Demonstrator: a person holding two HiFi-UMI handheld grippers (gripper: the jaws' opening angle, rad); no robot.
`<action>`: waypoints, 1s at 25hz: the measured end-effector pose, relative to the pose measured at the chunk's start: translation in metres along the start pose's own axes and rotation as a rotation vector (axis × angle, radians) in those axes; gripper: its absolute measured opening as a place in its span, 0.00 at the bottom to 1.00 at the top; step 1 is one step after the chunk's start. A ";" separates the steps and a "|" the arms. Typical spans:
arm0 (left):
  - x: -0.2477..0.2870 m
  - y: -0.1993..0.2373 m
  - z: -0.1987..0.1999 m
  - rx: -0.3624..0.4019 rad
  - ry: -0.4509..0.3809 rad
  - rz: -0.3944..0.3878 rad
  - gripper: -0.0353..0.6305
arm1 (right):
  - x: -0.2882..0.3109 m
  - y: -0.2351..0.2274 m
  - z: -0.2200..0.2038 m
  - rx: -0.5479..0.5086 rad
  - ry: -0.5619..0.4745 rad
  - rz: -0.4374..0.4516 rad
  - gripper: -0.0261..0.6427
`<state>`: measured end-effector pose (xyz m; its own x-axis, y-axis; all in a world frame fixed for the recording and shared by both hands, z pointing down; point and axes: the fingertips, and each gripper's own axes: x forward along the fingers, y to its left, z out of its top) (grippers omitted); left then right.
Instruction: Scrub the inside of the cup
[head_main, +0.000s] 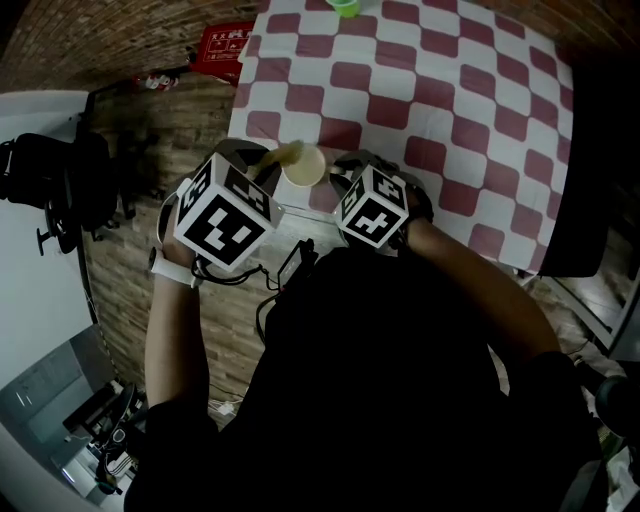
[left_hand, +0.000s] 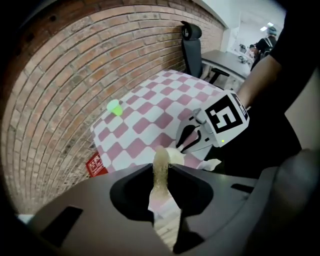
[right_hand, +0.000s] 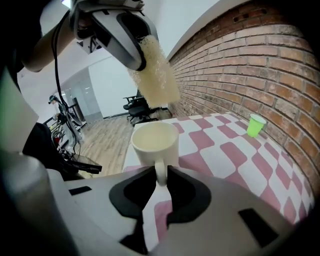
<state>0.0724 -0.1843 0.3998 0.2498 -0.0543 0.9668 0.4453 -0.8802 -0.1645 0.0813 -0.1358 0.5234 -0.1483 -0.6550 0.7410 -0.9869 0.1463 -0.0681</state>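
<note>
Your right claw (right_hand: 160, 176) is clenched on the handle (right_hand: 161, 167) of the cream cup (right_hand: 154, 140), both jaws pressed against its sides. You hold the cup upright, mouth up, at the near corner of the desk (head_main: 480, 120) with the red-and-white checked cloth. No view shows whether the cup's base rests on the cloth.

Your left claw (left_hand: 161, 170) points steeply down and is clenched on a pale yellow sponge (right_hand: 159, 75), which sticks out past the jaw tips. In the right gripper view the sponge's lower end hangs above the cup's mouth, clear of the rim and not inside it.

A small green cup (right_hand: 256, 125) stands alone at the far end of the desk, well apart from your hands. A red box (head_main: 222, 50) lies on the wooden floor beside the desk, against the brick wall.
</note>
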 end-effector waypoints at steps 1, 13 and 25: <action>0.007 -0.009 0.001 0.023 0.012 -0.037 0.17 | 0.000 0.000 0.000 -0.001 0.002 0.000 0.16; 0.118 -0.044 -0.021 0.204 0.290 -0.185 0.17 | -0.001 0.000 0.001 0.005 0.005 -0.013 0.16; 0.014 -0.036 -0.001 0.012 0.062 -0.364 0.17 | -0.004 0.000 -0.003 0.013 -0.010 -0.008 0.16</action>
<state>0.0589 -0.1542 0.4199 0.0210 0.2326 0.9723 0.5059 -0.8413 0.1903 0.0818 -0.1309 0.5227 -0.1405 -0.6635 0.7349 -0.9888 0.1311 -0.0706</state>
